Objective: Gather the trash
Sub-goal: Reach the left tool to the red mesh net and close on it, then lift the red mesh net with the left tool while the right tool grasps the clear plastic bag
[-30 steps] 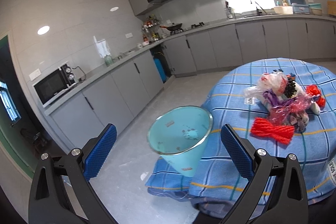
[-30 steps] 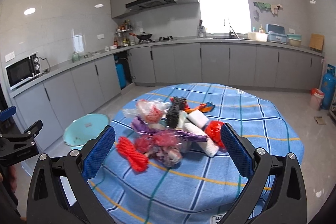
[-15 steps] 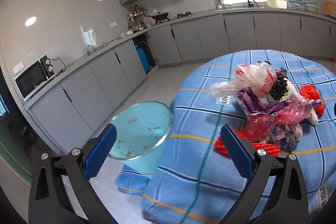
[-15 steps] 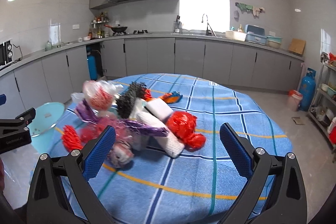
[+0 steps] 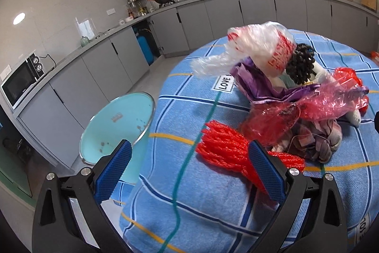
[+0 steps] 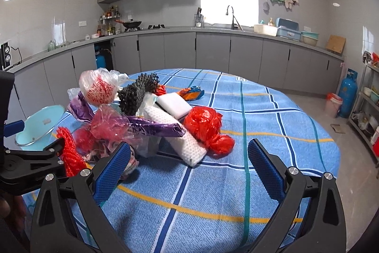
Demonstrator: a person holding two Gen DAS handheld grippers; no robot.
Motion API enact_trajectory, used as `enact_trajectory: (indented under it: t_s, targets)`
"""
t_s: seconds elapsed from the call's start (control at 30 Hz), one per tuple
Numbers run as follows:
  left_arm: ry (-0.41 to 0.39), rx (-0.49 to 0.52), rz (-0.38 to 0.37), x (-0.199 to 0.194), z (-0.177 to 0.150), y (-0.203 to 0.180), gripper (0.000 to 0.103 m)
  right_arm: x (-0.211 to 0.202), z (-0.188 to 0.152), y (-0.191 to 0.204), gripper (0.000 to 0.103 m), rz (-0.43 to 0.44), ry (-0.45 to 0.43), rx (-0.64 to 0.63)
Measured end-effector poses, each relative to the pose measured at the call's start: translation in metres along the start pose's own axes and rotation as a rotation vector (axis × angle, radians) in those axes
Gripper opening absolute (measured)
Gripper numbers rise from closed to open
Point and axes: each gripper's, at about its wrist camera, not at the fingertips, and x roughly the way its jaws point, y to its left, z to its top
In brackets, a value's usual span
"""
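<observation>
The trash is piled on the blue table (image 6: 272,110), and the red net bundle (image 5: 227,151) is found at the pile's near left edge. It is lain just ahead of the left gripper (image 5: 189,172), close to the right-hand finger, with its long side running across the gap. The left gripper's fingers are spread wide and nothing is held. The right gripper (image 6: 189,167) is also spread wide and empty (it is farther away). The teal bin (image 5: 116,125) is stood beside the table, to the left.

A white label (image 5: 224,83) on the blue checked tablecloth (image 5: 189,181) reads "LOVE".
</observation>
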Motion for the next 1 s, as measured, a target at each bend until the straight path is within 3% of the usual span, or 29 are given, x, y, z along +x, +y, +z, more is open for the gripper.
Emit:
enact_trajectory:
  t_s: [0.1, 0.23, 0.3, 0.37, 0.43, 0.47, 0.67, 0.87, 1.0]
  targets:
    - [0.005, 0.014, -0.008, 0.004, -0.001, -0.008, 0.093, 0.003, -0.003, -0.001, 0.098, 0.004, 0.009, 0.004]
    - [0.02, 0.022, -0.053, 0.007, -0.002, -0.015, 0.076, 0.007, -0.006, 0.001, 0.097, 0.006, 0.021, 0.002]
    - [0.018, 0.031, -0.093, 0.006, -0.002, -0.019, 0.062, 0.009, -0.008, -0.001, 0.097, 0.008, 0.027, 0.008]
    - [0.026, 0.036, -0.144, 0.006, -0.002, -0.022, 0.035, 0.009, -0.008, -0.003, 0.097, 0.01, 0.032, 0.014]
    - [0.019, 0.065, -0.178, 0.003, -0.004, -0.029, 0.015, 0.01, -0.008, -0.004, 0.097, 0.013, 0.033, 0.018]
    - [0.011, 0.079, -0.177, 0.001, -0.005, -0.032, 0.011, 0.009, -0.008, -0.004, 0.097, 0.013, 0.031, 0.018]
    - [-0.024, 0.061, -0.22, -0.012, -0.003, -0.019, 0.009, 0.002, -0.005, -0.006, 0.097, 0.017, 0.009, 0.024]
    - [-0.132, 0.014, -0.184, -0.046, 0.007, 0.02, 0.008, -0.009, 0.004, -0.007, 0.097, 0.026, -0.029, 0.035]
    - [-0.193, -0.006, -0.038, -0.048, 0.019, 0.039, 0.008, -0.013, 0.021, 0.004, 0.097, 0.063, -0.058, 0.027]
